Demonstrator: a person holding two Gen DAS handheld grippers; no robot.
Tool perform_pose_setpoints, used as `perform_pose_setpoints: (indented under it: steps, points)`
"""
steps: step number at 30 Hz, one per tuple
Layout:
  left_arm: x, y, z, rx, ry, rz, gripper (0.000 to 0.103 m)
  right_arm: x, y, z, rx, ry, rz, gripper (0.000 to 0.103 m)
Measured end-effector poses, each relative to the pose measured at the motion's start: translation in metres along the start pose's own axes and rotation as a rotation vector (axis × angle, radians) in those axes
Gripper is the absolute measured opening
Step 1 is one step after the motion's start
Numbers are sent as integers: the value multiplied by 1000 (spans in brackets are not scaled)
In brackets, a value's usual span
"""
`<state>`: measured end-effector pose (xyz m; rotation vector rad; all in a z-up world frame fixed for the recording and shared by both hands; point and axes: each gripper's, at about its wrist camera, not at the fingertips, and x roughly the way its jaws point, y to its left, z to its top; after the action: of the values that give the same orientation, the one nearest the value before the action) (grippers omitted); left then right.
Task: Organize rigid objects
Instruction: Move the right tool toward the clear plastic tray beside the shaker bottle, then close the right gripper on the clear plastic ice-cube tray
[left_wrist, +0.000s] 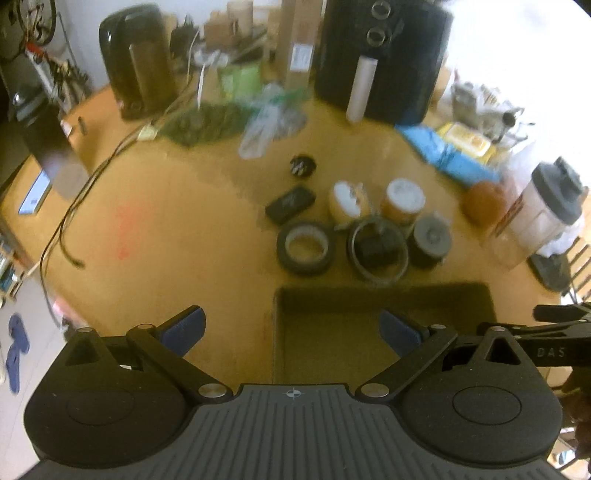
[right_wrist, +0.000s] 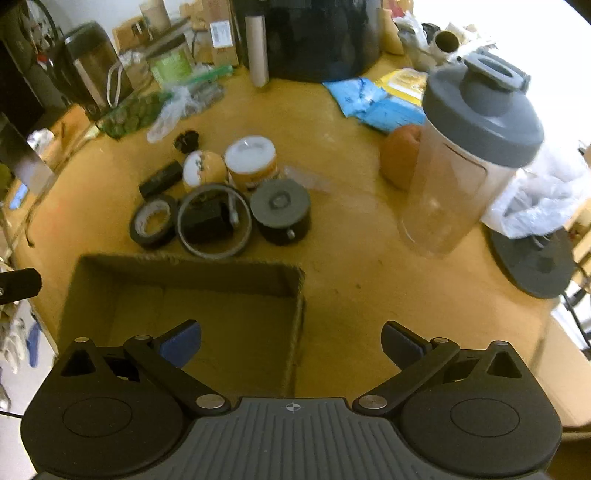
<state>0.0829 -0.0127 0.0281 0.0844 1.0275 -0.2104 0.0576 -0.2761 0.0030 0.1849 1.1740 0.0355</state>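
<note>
Holding both tools above the wooden table (right_wrist: 351, 236), I keep my left gripper (left_wrist: 291, 330) and right gripper (right_wrist: 291, 343) spread wide, gripping nothing. An open cardboard box (right_wrist: 184, 269) sits just below them. Beyond its far wall cluster a black tape roll (right_wrist: 152, 221), a grey ring (right_wrist: 214, 219), a dark puck (right_wrist: 280, 210) and two white-lidded jars (right_wrist: 251, 158).

Motion-blurred, right-side glare, fisheye warp

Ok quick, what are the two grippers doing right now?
Left gripper: open, holding nothing.
Right gripper: open, holding nothing.
</note>
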Motion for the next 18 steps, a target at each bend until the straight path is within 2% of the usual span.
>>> perform_pose_setpoints:
  steps: [3, 5, 11, 18]
  points:
    - [4, 4, 4, 12, -19, -3, 103, 3, 5, 6, -23, -20, 10, 103]
    - [9, 9, 6, 15, -16, -32, 103, 5, 8, 11, -34, -43, 18, 103]
    - [15, 16, 8, 65, -8, -66, 103, 13, 7, 24, -4, -111, 67, 103]
    - [20, 24, 9, 147, -4, -118, 103, 21, 7, 38, -33, -170, 41, 103]
